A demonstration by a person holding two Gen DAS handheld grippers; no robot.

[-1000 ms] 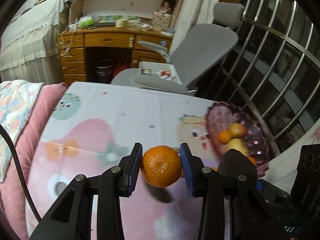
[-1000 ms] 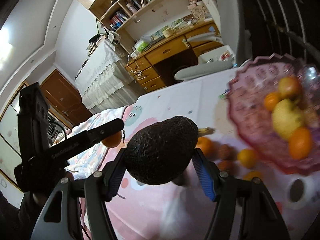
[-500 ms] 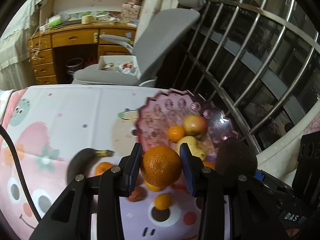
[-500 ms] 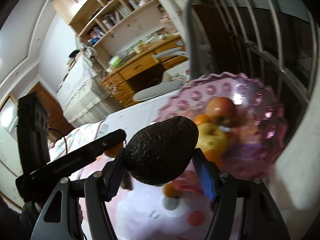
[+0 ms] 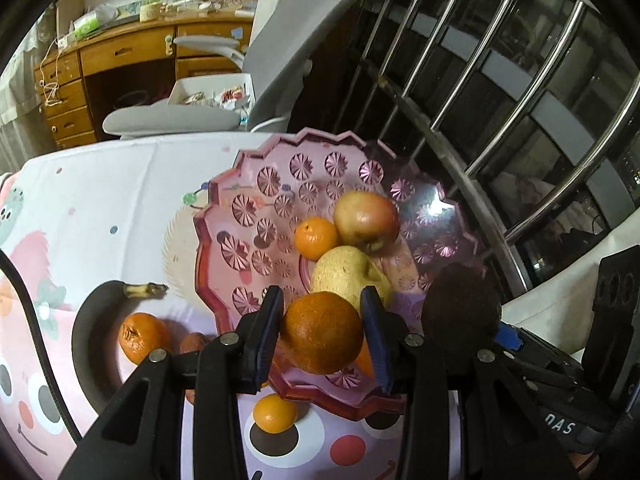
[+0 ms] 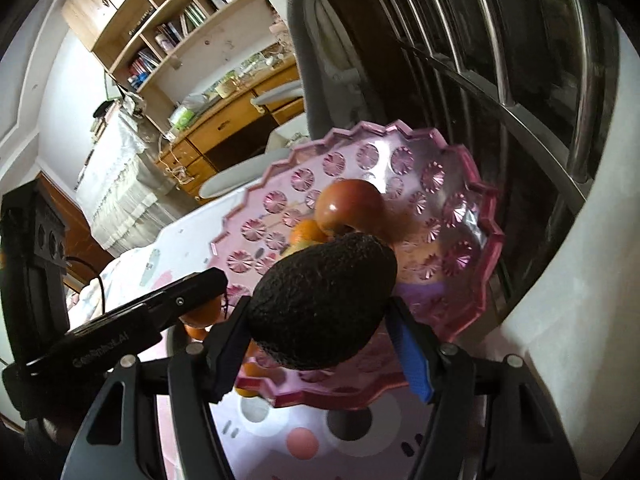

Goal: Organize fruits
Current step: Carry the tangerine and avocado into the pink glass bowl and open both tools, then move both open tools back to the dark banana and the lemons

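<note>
From my left wrist view, the tabletop [image 5: 120, 184] wears a white and pink cartoon cloth. At its left lies a blackened banana [image 5: 94, 312], curling round a wrinkled mandarin [image 5: 140, 338]; a smaller mandarin [image 5: 275, 413] sits on the cloth just in front of the bowl's near rim. The pink cut-glass bowl [image 5: 256, 216] takes up the right part of the tabletop and holds a small orange [image 5: 316, 238], an apple [image 5: 366, 216] and a pear [image 5: 344, 272], all touching. My left tongs [image 5: 322, 334] hang over the bowl's near edge with an orange [image 5: 322, 332] between them; the jaws are opening, and a thin gap shows at the right pad. Further right, my right tongs [image 6: 320, 340] clamp a dark avocado [image 6: 324, 300] above the bowl's near side.

Behind the tabletop stand a grey office chair [image 5: 280, 52] and a wooden desk [image 5: 120, 52], with bookshelves [image 6: 180, 28] above the desk in the right view. To the right, a metal window grille [image 5: 500, 80] runs close past the bowl's far rim, so that side is tight; the cloth left of the bowl's rim lies bare.
</note>
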